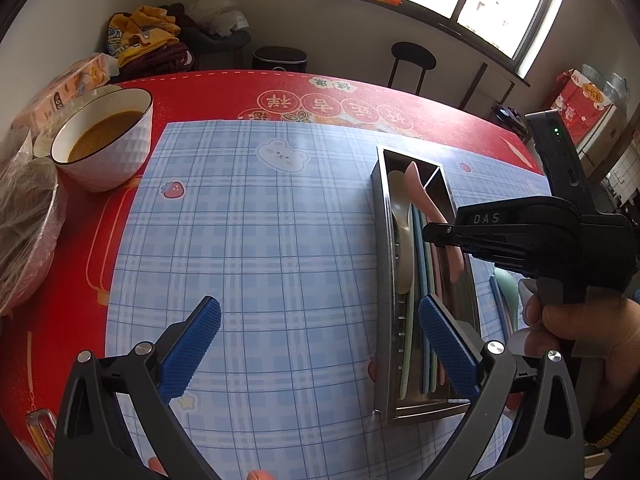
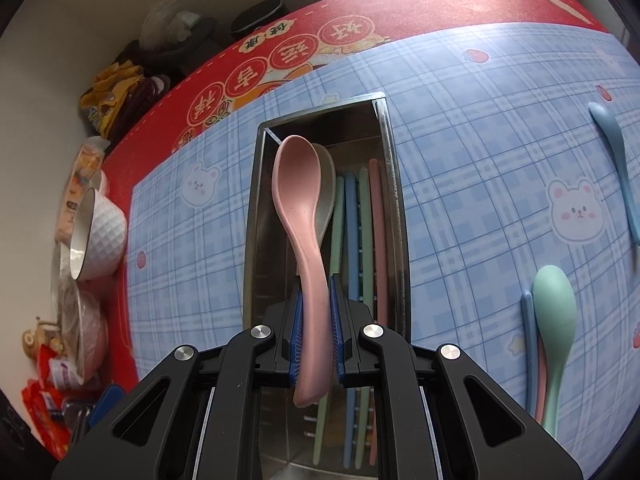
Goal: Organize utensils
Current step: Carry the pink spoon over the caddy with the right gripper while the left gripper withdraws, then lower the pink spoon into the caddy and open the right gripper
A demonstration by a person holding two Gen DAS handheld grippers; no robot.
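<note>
Bowl (image 1: 102, 136): far left on your counter (image 1: 280, 92), holding brown liquid, well apart from the work.
Left tongs (image 1: 320, 344): blue pads spread wide, nothing between them, hovering over the checked mat (image 1: 260, 240) just beside the tray.
Steel tray (image 1: 384, 280): middle of the mat; a beige spoon (image 1: 402, 232) and coloured chopsticks (image 2: 352, 232) already lie inside.
Right tongs (image 2: 316, 332): narrow, pinching the pink spoon (image 2: 302, 208) by its handle, bowl end forward over the tray.
Step in hand: you appear to be delivering the pink spoon into the tray.
Next move: lower it beside the beige spoon, then release.
Right-wrist view only: a green spoon (image 2: 554, 320) and blue spoon (image 2: 616, 160) waiting on the mat, right of the tray.
</note>
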